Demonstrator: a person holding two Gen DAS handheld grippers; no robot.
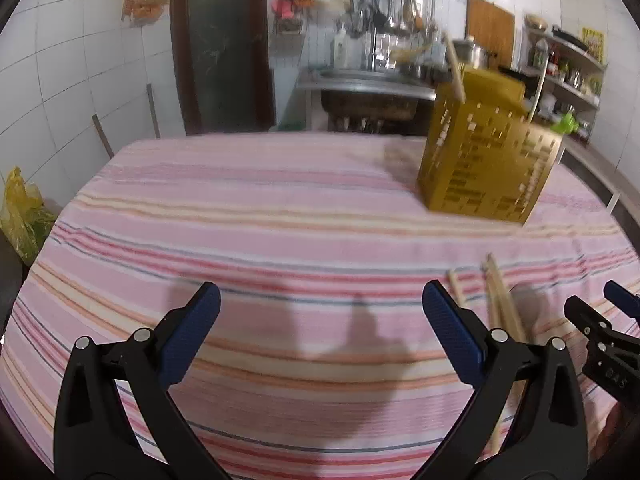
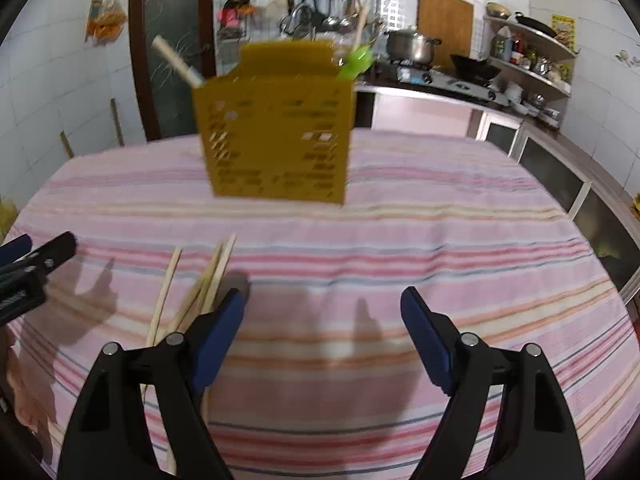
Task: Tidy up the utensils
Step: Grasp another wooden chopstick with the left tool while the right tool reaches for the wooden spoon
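A yellow perforated utensil holder [image 1: 488, 160] stands on the striped tablecloth, also in the right wrist view [image 2: 276, 128]. A wooden handle [image 2: 178, 62] and a green utensil [image 2: 356, 62] stick out of it. Several wooden chopsticks [image 1: 502, 300] lie loose on the cloth, also in the right wrist view [image 2: 208, 284]. My left gripper [image 1: 320, 304] is open and empty, left of the chopsticks. My right gripper [image 2: 322, 306] is open and empty, its left finger over the chopsticks' near ends. The right gripper shows at the right edge of the left wrist view [image 1: 600, 320].
The table wears a pink striped cloth [image 1: 240, 220]. A sink and hanging utensils [image 1: 372, 72] are behind it. A stove with a pot [image 2: 416, 48] and shelves [image 2: 532, 60] stand at the back right. A yellow bag [image 1: 20, 216] sits at the left.
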